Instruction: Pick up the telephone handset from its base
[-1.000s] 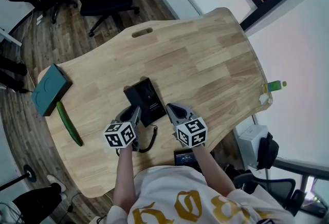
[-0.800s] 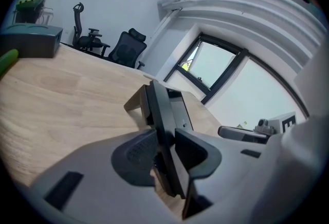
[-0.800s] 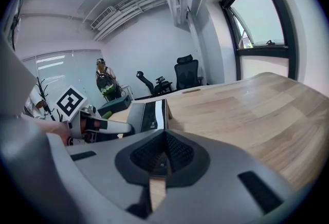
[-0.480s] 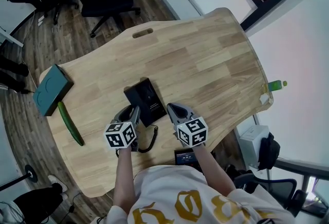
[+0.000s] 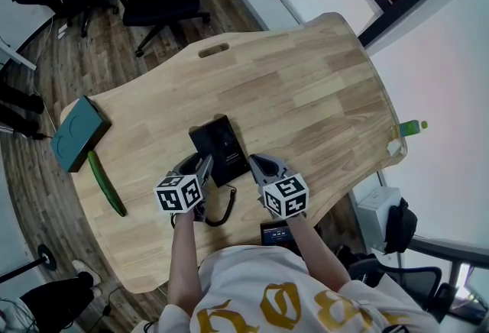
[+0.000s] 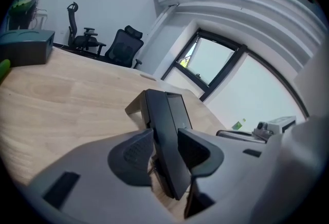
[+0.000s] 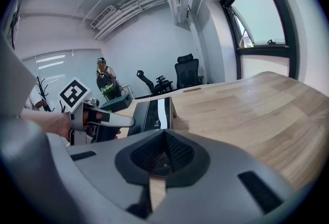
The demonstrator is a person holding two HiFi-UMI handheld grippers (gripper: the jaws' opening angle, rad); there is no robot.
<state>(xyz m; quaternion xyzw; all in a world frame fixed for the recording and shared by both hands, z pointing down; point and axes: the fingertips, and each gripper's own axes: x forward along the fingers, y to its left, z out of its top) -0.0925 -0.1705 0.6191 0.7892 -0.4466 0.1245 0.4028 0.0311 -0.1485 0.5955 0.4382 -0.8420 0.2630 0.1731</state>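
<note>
The handset lay along the left side of its base, near the worktop's near edge. It sat between the left tongs, whose jaws were opening and not clamping it. The right tongs were clenched on nothing. The handset looked light, rigid and smooth-sided, probably best gripped across its narrow middle, allowing for the coiled cord's tug.

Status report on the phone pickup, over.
Left gripper: fingers opening, handset between them, on base. Right gripper shut, empty. Coiled cord beside left gripper, nothing blocking.
</note>
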